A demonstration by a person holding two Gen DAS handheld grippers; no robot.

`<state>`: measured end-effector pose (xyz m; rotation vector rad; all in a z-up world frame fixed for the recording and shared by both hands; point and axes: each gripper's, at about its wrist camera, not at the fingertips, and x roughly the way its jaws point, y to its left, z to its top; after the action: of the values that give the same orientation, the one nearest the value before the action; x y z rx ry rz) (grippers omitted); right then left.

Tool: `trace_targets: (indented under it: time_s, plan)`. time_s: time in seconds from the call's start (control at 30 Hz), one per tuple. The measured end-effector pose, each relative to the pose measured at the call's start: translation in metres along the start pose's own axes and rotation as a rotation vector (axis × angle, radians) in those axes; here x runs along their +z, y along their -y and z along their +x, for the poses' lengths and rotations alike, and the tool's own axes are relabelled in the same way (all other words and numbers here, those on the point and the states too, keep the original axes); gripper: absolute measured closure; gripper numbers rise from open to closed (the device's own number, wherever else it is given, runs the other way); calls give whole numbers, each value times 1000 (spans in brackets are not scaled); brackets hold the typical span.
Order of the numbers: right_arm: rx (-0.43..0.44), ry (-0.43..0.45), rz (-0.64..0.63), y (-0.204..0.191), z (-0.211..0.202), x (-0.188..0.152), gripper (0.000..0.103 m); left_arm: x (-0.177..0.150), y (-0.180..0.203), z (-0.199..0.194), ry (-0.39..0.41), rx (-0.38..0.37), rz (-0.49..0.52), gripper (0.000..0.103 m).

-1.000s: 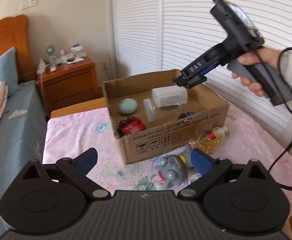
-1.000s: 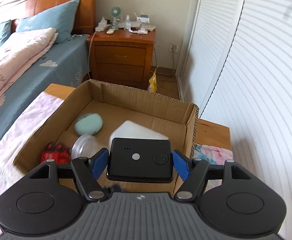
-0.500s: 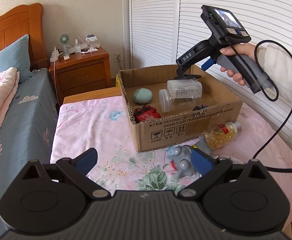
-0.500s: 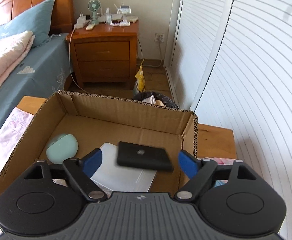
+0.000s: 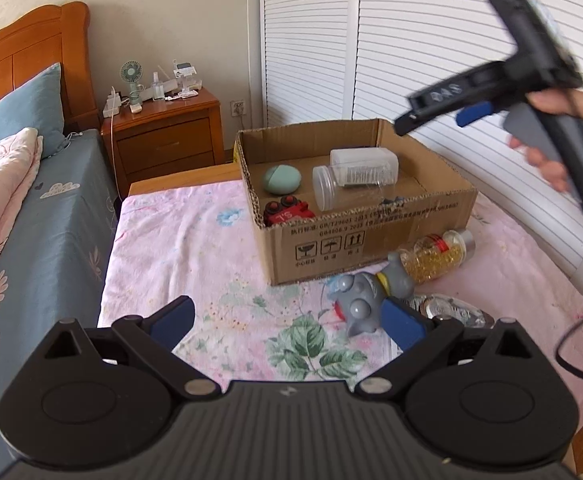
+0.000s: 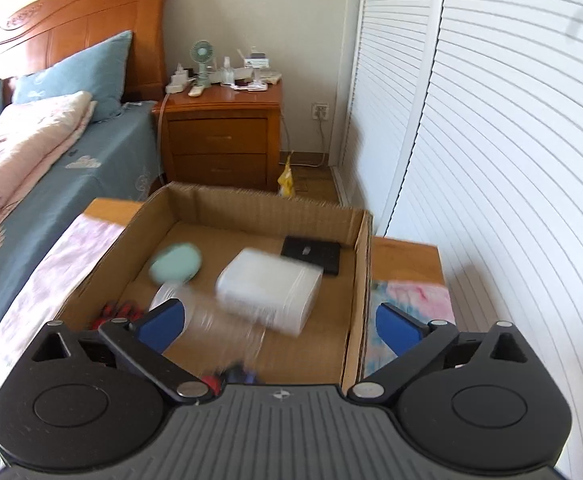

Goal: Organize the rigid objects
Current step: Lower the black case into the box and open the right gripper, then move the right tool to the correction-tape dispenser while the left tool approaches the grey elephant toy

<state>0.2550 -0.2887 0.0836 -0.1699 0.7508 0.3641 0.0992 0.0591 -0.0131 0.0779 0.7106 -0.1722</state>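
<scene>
A cardboard box [image 5: 371, 236] [image 6: 357, 264] sits on the floral sheet. In it lie a mint oval case [image 5: 282, 178] [image 6: 176, 262], a red toy car [image 5: 287, 212], a clear jar [image 5: 355, 174] [image 6: 267, 286] and a black flat device [image 6: 312, 254] in the far right corner. My right gripper [image 6: 279, 322] hovers above the box, its jaws opening wide with nothing between them. Held in a hand, that right gripper [image 5: 443, 114] appears above the box's right end. My left gripper [image 5: 287, 320] is open over the sheet; a grey elephant toy [image 5: 365, 304] lies by its right finger.
A bottle of yellow capsules [image 5: 435, 256] and a foil-wrapped item [image 5: 451, 310] lie in front of the box. A wooden nightstand [image 5: 163, 136] [image 6: 223, 136] stands behind, a bed [image 5: 31, 220] to the left and white louvred doors [image 6: 491, 160] to the right.
My right gripper opened and let go of the black device, which dropped into the box's far right corner. The gripper then pulled back and up from the box.
</scene>
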Motion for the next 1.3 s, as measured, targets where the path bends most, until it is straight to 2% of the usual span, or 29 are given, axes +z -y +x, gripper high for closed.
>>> trace_targets:
  time_s: [0.2,0.37,0.53,0.7,0.93,1.3]
  plan:
    - [22,-19,-10,-16,-28,-58,0,-8,9,-5,-18,10,17,4]
    - [23,-61,42,-25,-26,-105,0,-17,18,-11,-40,1,10,4]
    - [15,-53,86,-36,-19,-137,0,-29,21,-19,-60,20,-14,4]
    - [11,-47,100,-50,-11,-151,0,-41,22,-32,-69,46,-20,4]
    - [-31,-65,165,-48,6,-157,0,-50,22,-42,-70,54,-27,4]
    - [-59,-75,179,-34,-4,-171,0,-51,21,-41,-60,35,-29,4]
